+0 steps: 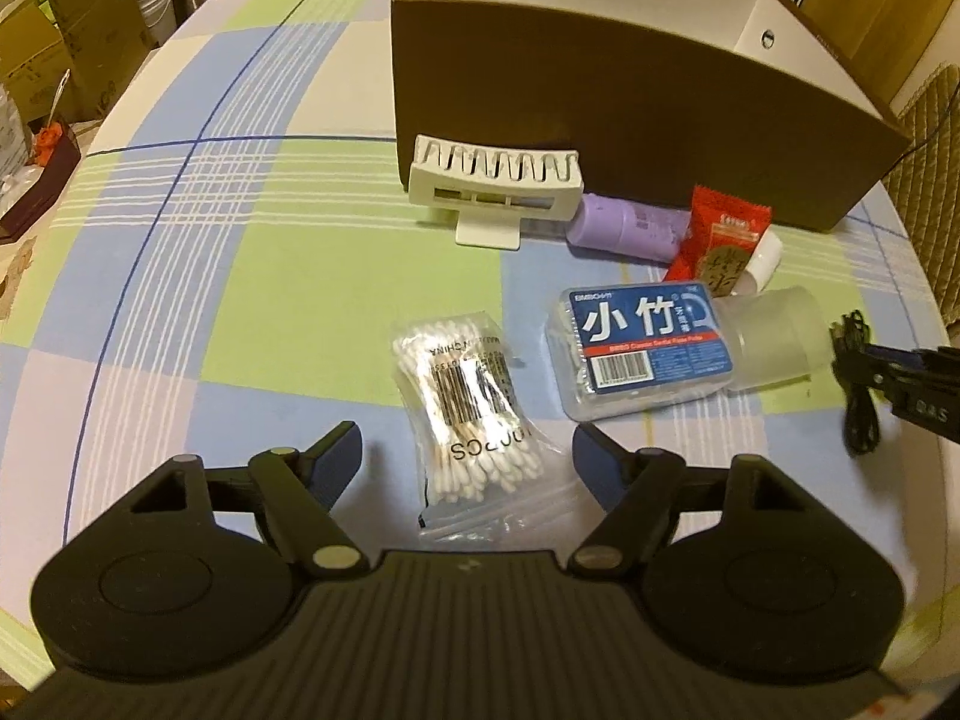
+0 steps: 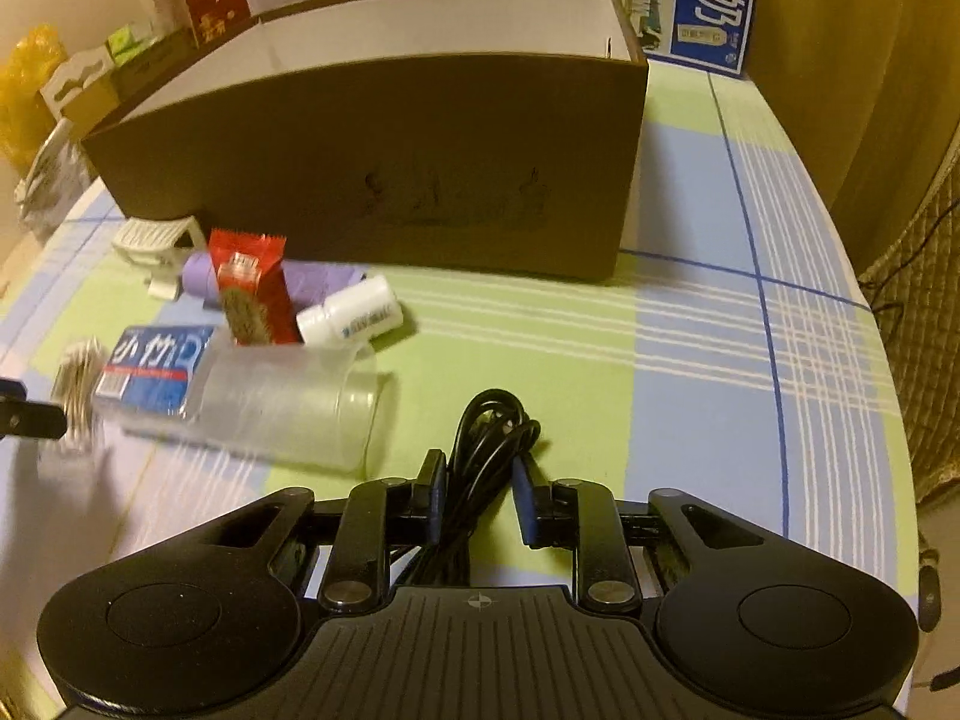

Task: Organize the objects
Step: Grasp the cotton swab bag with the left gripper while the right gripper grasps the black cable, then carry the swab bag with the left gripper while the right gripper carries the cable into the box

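Fingers of the right gripper are closed around a coiled black cable just above the checked tablecloth. Wide apart, the left gripper hovers over a bag of cotton swabs. Beyond lie a clear cup, a floss box, a red packet and a brown cardboard box.

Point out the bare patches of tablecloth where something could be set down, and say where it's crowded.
Free: the wide stretch right of the coiled black cable, beside the cardboard box; also left of the cotton swab bag. Crowded: the floss box, clear cup, red packet and white rack.
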`<state>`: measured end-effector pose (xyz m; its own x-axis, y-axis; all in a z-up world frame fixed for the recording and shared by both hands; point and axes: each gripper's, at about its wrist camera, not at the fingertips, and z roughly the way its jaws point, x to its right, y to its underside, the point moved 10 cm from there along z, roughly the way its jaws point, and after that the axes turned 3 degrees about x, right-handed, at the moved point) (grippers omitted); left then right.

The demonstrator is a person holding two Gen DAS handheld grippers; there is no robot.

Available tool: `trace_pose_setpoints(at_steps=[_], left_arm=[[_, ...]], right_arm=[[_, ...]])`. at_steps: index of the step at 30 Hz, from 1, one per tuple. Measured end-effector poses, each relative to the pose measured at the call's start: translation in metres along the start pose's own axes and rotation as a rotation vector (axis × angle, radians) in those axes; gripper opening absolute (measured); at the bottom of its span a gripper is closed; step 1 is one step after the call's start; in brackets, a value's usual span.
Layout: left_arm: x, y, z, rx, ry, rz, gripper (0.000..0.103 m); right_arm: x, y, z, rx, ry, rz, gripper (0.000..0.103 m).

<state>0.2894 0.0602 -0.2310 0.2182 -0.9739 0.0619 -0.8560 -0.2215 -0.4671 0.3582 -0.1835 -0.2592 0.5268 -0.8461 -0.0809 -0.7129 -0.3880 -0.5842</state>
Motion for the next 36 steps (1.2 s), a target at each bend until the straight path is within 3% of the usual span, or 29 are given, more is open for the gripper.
trace_pose_setpoints(at_steps=[11, 21, 30, 36], left_arm=[[-0.003, -0.008, 0.022, 0.003, -0.009, 0.026, 0.054], [-0.006, -0.008, 0.026, 0.033, 0.021, 0.036, 0.022], [-0.022, 0.003, 0.014, 0.023, 0.006, 0.012, 0.019], [-0.031, -0.003, -0.005, 0.058, 0.009, -0.004, 0.019]], right_arm=[[0.003, 0.006, -0.007, 0.007, 0.022, 0.032, 0.021], [0.007, 0.003, -0.005, 0.014, 0.042, 0.08, 0.021], [0.002, 0.0, -0.004, 0.04, 0.039, 0.08, 0.016], [-0.003, -0.005, -0.016, 0.068, 0.006, 0.105, 0.015]])
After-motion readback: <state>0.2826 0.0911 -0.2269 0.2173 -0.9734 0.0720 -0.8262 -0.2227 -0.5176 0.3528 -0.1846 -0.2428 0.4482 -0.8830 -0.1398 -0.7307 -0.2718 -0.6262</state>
